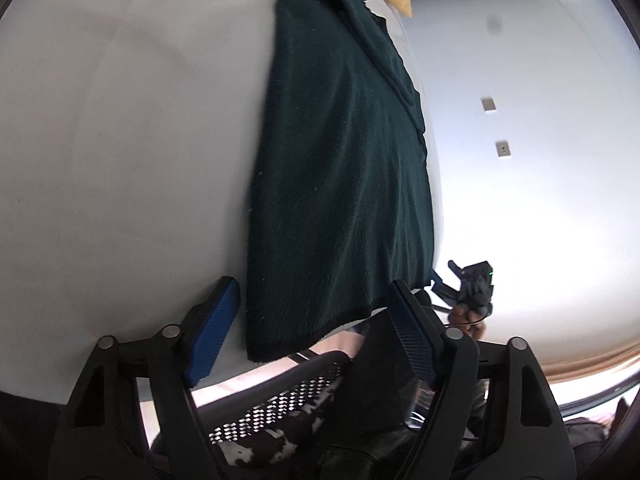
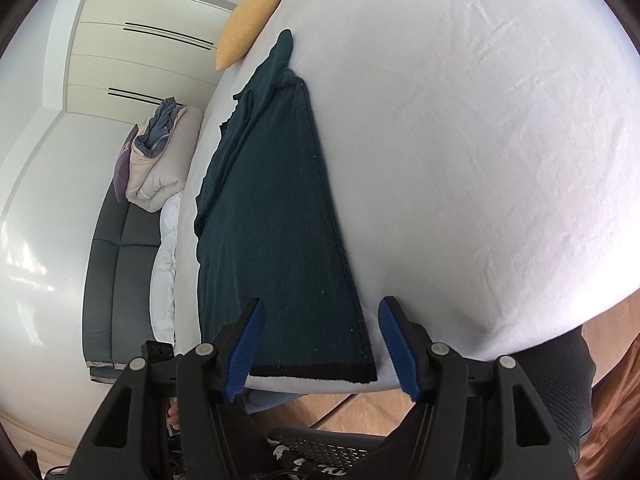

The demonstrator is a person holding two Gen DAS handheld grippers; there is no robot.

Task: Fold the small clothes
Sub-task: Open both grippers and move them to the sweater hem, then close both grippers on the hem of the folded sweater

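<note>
While the dark green garment point(image 1: 340, 168) lies flat on the white bed sheet point(image 1: 120, 152), folded lengthwise into a long narrow strip, both grippers hover at its near hem without touching it. Left gripper point(image 1: 316, 328): jaws spread wide, blue pads on either side of the hem corner, nothing between them but air above the cloth. Right gripper point(image 2: 320, 348): jaws likewise spread, straddling the black-edged hem of the garment point(image 2: 276, 220); no pinch. The hem lies close to the near edge of the bed. The far end of the strip is bunched and rumpled, with loose folds along the side nearest the bed's edge. A yellow pillow point(image 2: 250, 20) sits beyond the far end, at the bed's edge. In the left wrist view the right gripper point(image 1: 468, 284) shows just beside the hem corner. A grey sofa point(image 2: 116, 264) stands beside the bed with a pile of bedding point(image 2: 160, 160) on it. A mesh chair point(image 2: 328, 446) shows below the grippers.
</note>
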